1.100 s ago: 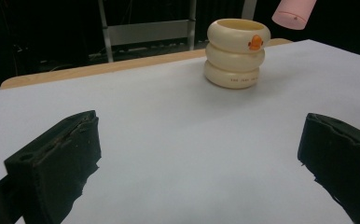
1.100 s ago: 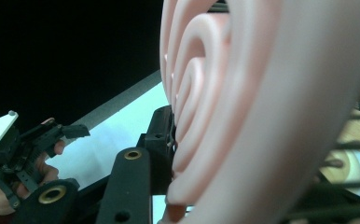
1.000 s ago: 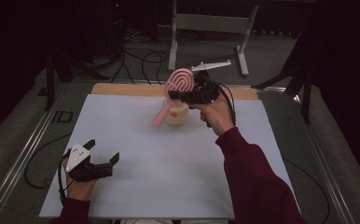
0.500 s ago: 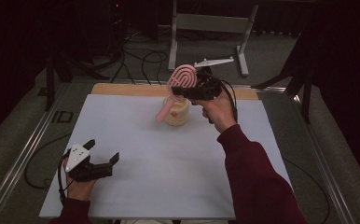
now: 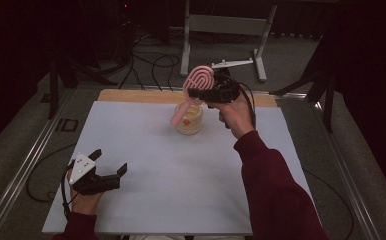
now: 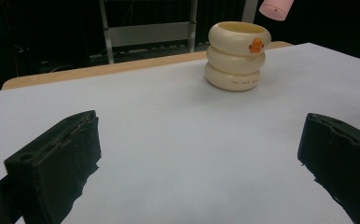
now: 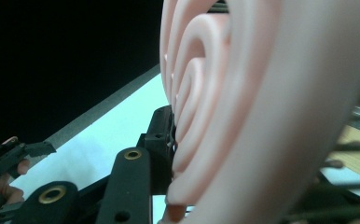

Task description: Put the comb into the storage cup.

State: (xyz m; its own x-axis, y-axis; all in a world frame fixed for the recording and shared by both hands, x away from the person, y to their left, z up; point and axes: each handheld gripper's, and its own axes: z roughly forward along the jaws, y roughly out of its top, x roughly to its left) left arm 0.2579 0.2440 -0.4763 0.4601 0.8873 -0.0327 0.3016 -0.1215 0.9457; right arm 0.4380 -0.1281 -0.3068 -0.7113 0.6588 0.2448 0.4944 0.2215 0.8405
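My right claw (image 5: 204,93) is clamped on the spiral head of a pink swirl utensil (image 5: 200,80), raised above the far middle of the table; in the right gripper view the pink coils (image 7: 243,93) press hard against the black jaw beside them, so the hold looks firm. The utensil's handle (image 5: 180,113) slants down and leftward from the head, and its tip hangs at the left rim of the cream holder (image 5: 189,119), in front of the wall as the high view has it. From the left gripper view the blunt pink end (image 6: 276,8) floats above and to the right of the holder's mouth (image 6: 239,32), apart from it. So: utensil is picked up and carried to the holder, but whether it is going in or coming out I cannot say; I judge the tip is clear of the opening, not seated. The holder itself is a stack of three rounded rings with a small orange duck mark, upright on the pale mat (image 5: 181,180), near the wooden strip (image 5: 131,96) at the far edge. My left claw (image 5: 108,168) rests at the near left corner, jaws wide apart, holding nothing, well away from the holder. Left to do, as I judge: line the handle over the mouth, lower, release.
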